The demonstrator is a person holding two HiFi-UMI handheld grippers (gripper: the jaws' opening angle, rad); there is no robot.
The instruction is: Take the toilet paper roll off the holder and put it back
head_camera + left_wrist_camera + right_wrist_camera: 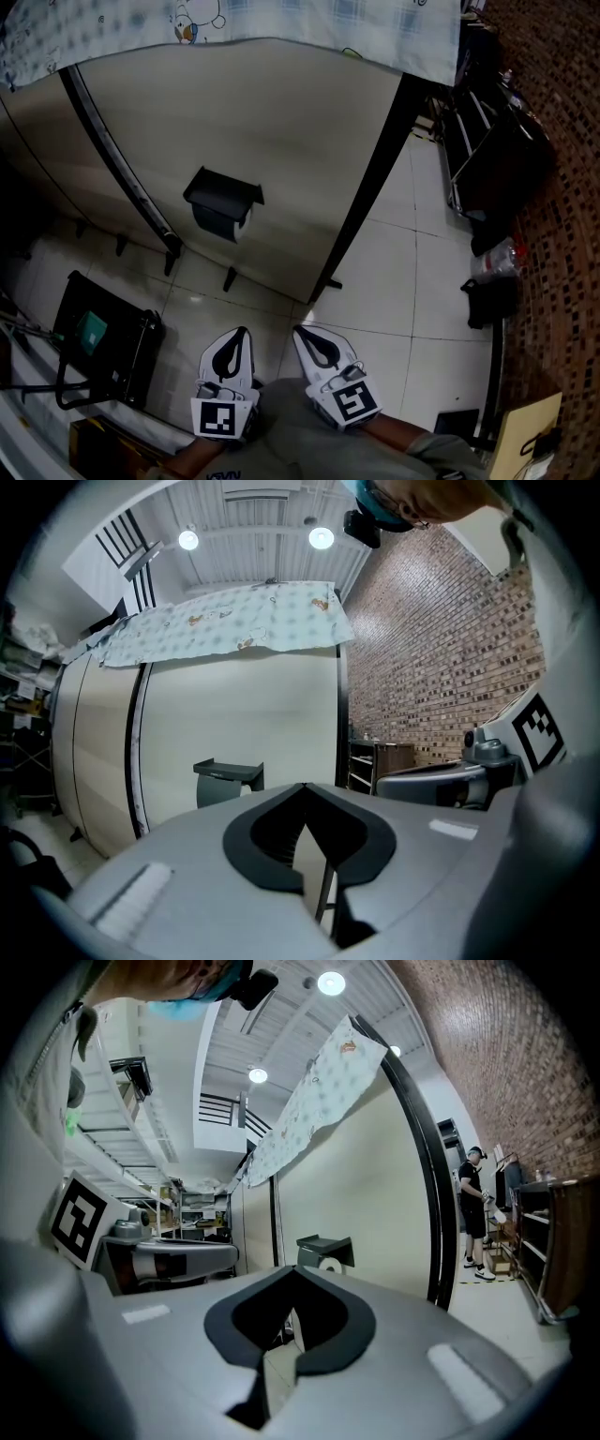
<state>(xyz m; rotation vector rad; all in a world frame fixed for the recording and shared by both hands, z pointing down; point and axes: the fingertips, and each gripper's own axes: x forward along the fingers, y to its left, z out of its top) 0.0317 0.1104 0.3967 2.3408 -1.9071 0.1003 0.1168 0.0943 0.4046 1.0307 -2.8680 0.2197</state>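
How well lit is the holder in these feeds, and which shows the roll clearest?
Head view: dim, corners dark; the black holder reads as a silhouette, the toilet paper roll a pale patch beneath it. Left gripper view: fisheye bend, ceiling lamps glare, roll shaded grey. Right gripper view: clearest, the roll's white end shows.

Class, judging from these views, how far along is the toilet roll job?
Done: nothing visible; the roll sits on its holder. In hand: nothing; left gripper and right gripper are shut, empty, short of it. Left: lift the roll off, then put it back.
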